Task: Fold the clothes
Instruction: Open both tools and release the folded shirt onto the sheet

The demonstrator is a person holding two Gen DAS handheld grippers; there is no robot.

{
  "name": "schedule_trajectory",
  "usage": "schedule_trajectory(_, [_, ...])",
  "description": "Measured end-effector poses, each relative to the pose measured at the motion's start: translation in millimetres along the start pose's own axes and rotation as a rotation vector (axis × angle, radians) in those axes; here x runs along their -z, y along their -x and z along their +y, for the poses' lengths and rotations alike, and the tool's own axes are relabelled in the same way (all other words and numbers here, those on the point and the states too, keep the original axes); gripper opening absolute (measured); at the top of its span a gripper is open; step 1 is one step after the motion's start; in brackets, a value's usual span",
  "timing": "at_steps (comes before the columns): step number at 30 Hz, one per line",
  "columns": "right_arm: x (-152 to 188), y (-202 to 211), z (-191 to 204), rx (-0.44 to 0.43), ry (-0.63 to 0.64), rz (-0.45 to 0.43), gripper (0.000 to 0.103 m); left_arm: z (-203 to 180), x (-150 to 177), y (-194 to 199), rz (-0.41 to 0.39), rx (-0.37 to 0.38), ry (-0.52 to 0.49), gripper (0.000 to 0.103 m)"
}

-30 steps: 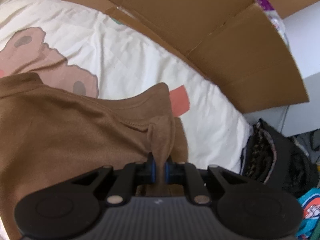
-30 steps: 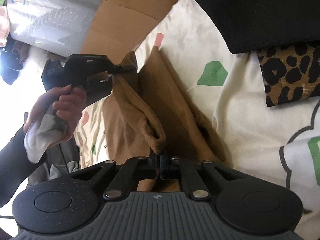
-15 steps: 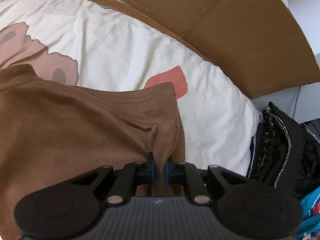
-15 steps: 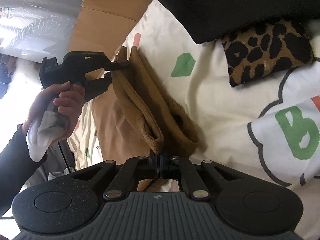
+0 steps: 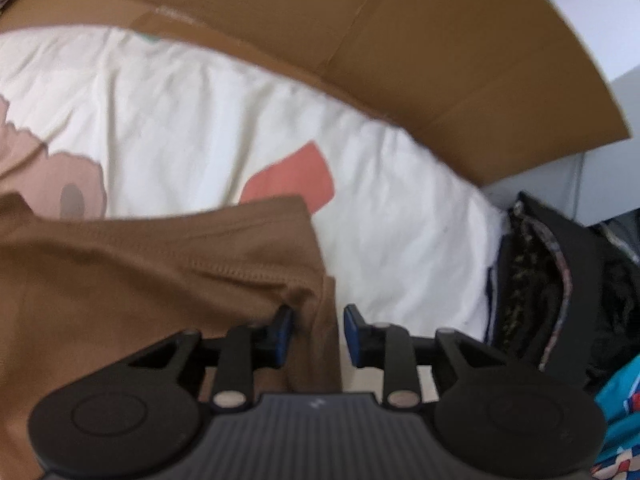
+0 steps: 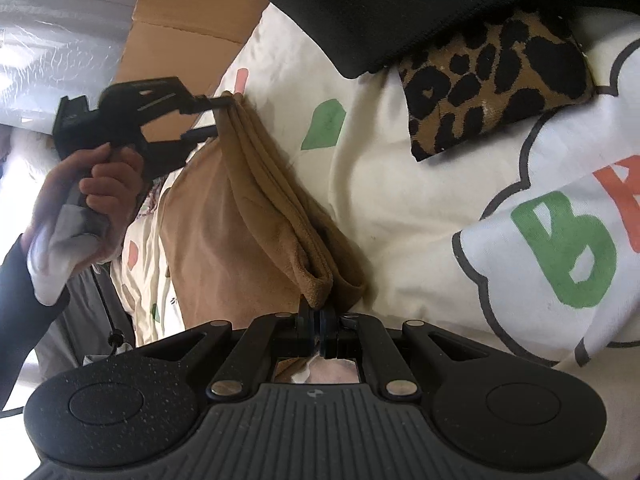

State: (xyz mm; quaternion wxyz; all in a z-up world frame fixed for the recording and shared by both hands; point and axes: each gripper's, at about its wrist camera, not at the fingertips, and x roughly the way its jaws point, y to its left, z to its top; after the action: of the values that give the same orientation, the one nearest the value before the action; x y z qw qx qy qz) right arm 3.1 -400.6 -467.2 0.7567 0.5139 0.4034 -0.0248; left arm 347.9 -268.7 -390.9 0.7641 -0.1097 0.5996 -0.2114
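A brown garment (image 5: 140, 280) lies folded on a cream printed bedsheet (image 5: 200, 120). In the left wrist view my left gripper (image 5: 318, 330) has its jaws opening. The garment's corner still hangs between the blue pads (image 5: 284, 326), which no longer squeeze it. In the right wrist view the same brown garment (image 6: 256, 208) runs as a long folded strip from the left gripper (image 6: 224, 116), held by a hand (image 6: 92, 196), down to my right gripper (image 6: 319, 320). That gripper is shut on the near end of the fold.
A cardboard sheet (image 5: 400, 40) stands along the far side of the bed. A black garment (image 6: 400, 8) and a leopard-print cloth (image 6: 480, 80) lie stacked to the right. Dark clothes (image 5: 560, 280) pile up beyond the bed's edge.
The left gripper's jaws have parted, letting go of the brown garment's corner, which has sunk onto the sheet. The right gripper has come lower, still holding its end.
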Motion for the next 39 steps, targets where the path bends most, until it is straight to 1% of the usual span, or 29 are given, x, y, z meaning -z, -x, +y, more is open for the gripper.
schedule_trajectory(3, [0,0,-1,0.002,0.002,0.003,0.0,3,-3,12,-0.021,-0.003,-0.024,0.028])
schedule_trajectory(4, [-1,0,-1,0.003,0.004,0.006,0.0,4,-3,15,-0.024,-0.007,-0.036,0.026])
schedule_trajectory(5, [-2,-1,0,0.005,0.008,0.008,0.0,6,-2,17,-0.023,-0.018,-0.049,0.021])
schedule_trajectory(7, [-4,0,3,0.014,0.022,0.009,0.002,9,0,17,-0.011,-0.037,-0.075,0.017])
schedule_trajectory(10, [-5,7,7,0.03,0.057,0.001,0.005,9,10,11,0.019,-0.033,-0.114,0.016])
schedule_trajectory(12, [-7,12,11,0.049,0.082,-0.009,0.006,6,14,6,0.013,-0.033,-0.135,0.016])
schedule_trajectory(14, [-8,16,14,0.068,0.107,-0.02,0.01,4,17,1,0.005,-0.032,-0.151,0.016])
schedule_trajectory(16, [-9,19,19,0.087,0.132,-0.029,0.02,6,16,-9,0.013,-0.028,-0.128,0.016])
schedule_trajectory(17, [-10,20,21,0.095,0.145,-0.032,0.022,7,16,-13,0.017,-0.028,-0.114,0.016])
schedule_trajectory(19, [-13,21,25,0.109,0.163,-0.039,0.037,7,15,-19,0.018,-0.035,-0.107,0.014])
schedule_trajectory(21, [-16,23,29,0.123,0.18,-0.046,0.043,3,14,-23,0.019,-0.047,-0.126,0.012])
schedule_trajectory(23, [-20,22,32,0.139,0.203,-0.054,0.043,1,13,-26,0.03,-0.054,-0.13,0.012])
schedule_trajectory(25, [-23,22,36,0.147,0.232,-0.071,0.043,4,11,-28,0.039,-0.048,-0.108,0.013])
schedule_trajectory(27, [-27,21,42,0.145,0.257,-0.089,0.043,7,9,-29,0.043,-0.038,-0.092,0.012])
schedule_trajectory(29, [-35,16,50,0.142,0.275,-0.088,0.043,7,9,-28,0.046,-0.038,-0.098,0.013])
schedule_trajectory(32, [-47,10,63,0.116,0.322,-0.067,0.042,4,9,-22,0.045,-0.045,-0.137,0.011])
schedule_trajectory(35, [-60,1,73,0.112,0.365,-0.052,0.041,2,9,-11,0.026,-0.03,-0.152,0.011])
schedule_trajectory(37, [-64,-10,77,0.144,0.415,-0.042,0.041,1,13,0,0.01,-0.007,-0.165,0.011])
schedule_trajectory(39, [-65,-23,78,0.16,0.43,-0.011,0.041,0,19,8,0.005,0.017,-0.178,0.011])
